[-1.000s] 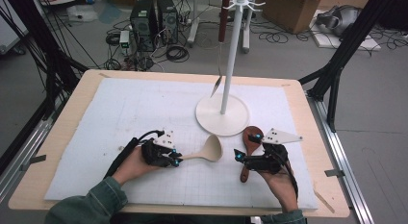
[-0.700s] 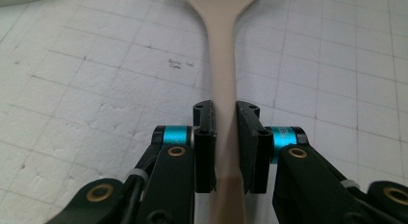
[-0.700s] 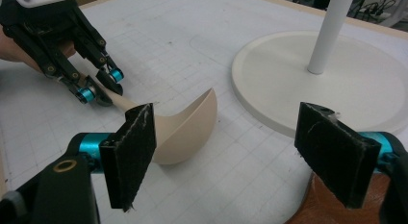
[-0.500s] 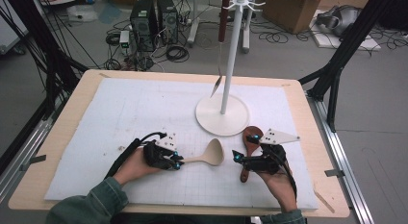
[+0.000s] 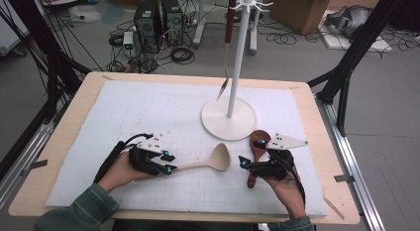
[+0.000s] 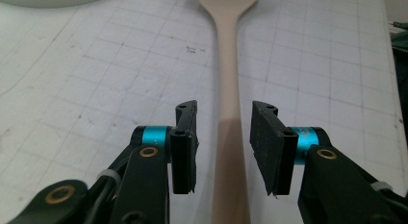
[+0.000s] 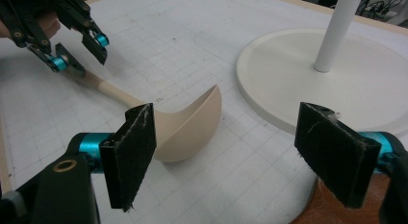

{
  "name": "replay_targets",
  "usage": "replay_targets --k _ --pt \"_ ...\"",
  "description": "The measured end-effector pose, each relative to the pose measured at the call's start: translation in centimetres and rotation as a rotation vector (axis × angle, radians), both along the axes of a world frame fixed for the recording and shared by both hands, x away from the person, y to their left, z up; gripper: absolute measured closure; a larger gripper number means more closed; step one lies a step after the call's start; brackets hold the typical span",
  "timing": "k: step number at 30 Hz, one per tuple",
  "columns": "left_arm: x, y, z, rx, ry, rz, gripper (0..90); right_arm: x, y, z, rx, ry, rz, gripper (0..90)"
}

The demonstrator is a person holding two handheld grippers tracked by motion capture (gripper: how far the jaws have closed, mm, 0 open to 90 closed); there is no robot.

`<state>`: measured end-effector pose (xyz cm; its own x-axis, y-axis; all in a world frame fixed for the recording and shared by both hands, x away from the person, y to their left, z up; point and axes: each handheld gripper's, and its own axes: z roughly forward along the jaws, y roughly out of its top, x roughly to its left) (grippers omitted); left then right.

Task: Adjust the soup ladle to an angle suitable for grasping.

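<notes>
Your left gripper has just opened narrowly, straddling the smooth beige ladle handle on the gridded white mat. Right gripper gapes wide beside the round white stand base, brown spoon underneath.

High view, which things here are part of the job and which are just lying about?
In the job:
ladle
brown spoon
rack
left gripper, jaws just opened off the ladle handle
right gripper, open

Lying about:
hung spatula
computer towers
cardboard box
</notes>
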<state>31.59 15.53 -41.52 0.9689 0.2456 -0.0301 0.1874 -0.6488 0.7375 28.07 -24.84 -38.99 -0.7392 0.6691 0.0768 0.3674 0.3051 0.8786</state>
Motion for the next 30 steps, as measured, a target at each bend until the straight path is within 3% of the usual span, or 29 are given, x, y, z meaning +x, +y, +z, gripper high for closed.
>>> replay_targets --k 6,16,23,25,30 --pt "-0.8 2.5 -0.8 0.000 0.013 0.026 60.3 0.0 0.1 0.0 -0.003 0.001 0.005 21.7" --pt "-1.6 5.1 -1.7 0.009 0.022 0.056 60.2 0.1 0.3 -0.2 -0.010 -0.002 0.010 21.7" --pt "-1.9 5.6 -2.3 0.035 0.035 0.037 64.6 0.1 0.7 -0.2 -0.018 0.002 0.029 21.7" --pt "-1.9 5.6 -2.4 0.017 0.035 0.044 65.4 0.0 1.0 -0.2 -0.025 0.001 0.044 21.7" --pt "-1.9 5.7 -2.4 0.026 0.026 0.028 66.9 0.0 2.0 0.0 -0.043 0.006 0.083 21.7"
